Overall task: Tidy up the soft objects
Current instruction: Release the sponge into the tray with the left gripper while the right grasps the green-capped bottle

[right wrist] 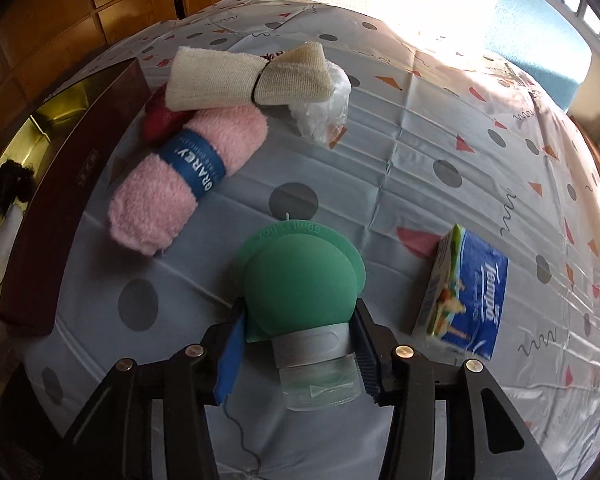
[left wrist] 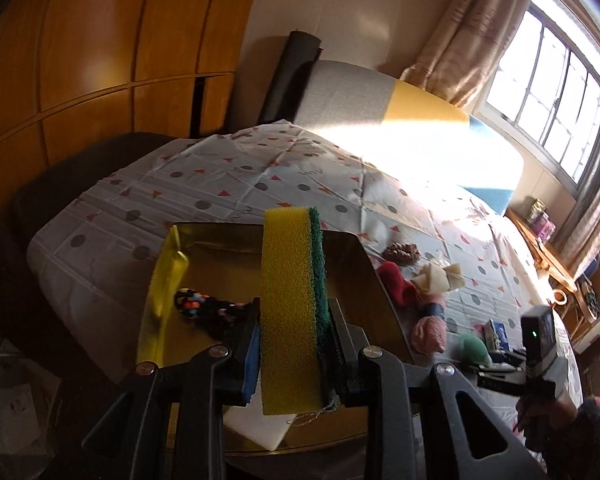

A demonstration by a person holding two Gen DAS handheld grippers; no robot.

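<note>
My left gripper (left wrist: 293, 320) is shut on a yellow and green sponge (left wrist: 290, 304), held upright above a gold-lined box (left wrist: 354, 256). In the box lie a dark multicoloured rope toy (left wrist: 198, 307) and a white block (left wrist: 256, 426). My right gripper (right wrist: 298, 344) is shut on a green silicone squeeze bottle (right wrist: 300, 276) with a clear cap, held just above the patterned tablecloth (right wrist: 420, 152). On the cloth lie a pink rolled towel (right wrist: 180, 184), a beige rolled cloth (right wrist: 236, 76), a red soft item (right wrist: 158, 120) and a crumpled clear bag (right wrist: 324, 112).
A blue Tempo tissue pack (right wrist: 464, 296) lies right of the green bottle. The box's dark red side (right wrist: 84, 168) stands at the left of the right wrist view. A brown pinecone-like item (left wrist: 400, 254) sits beyond the box. A sofa, wardrobe and window lie behind the table.
</note>
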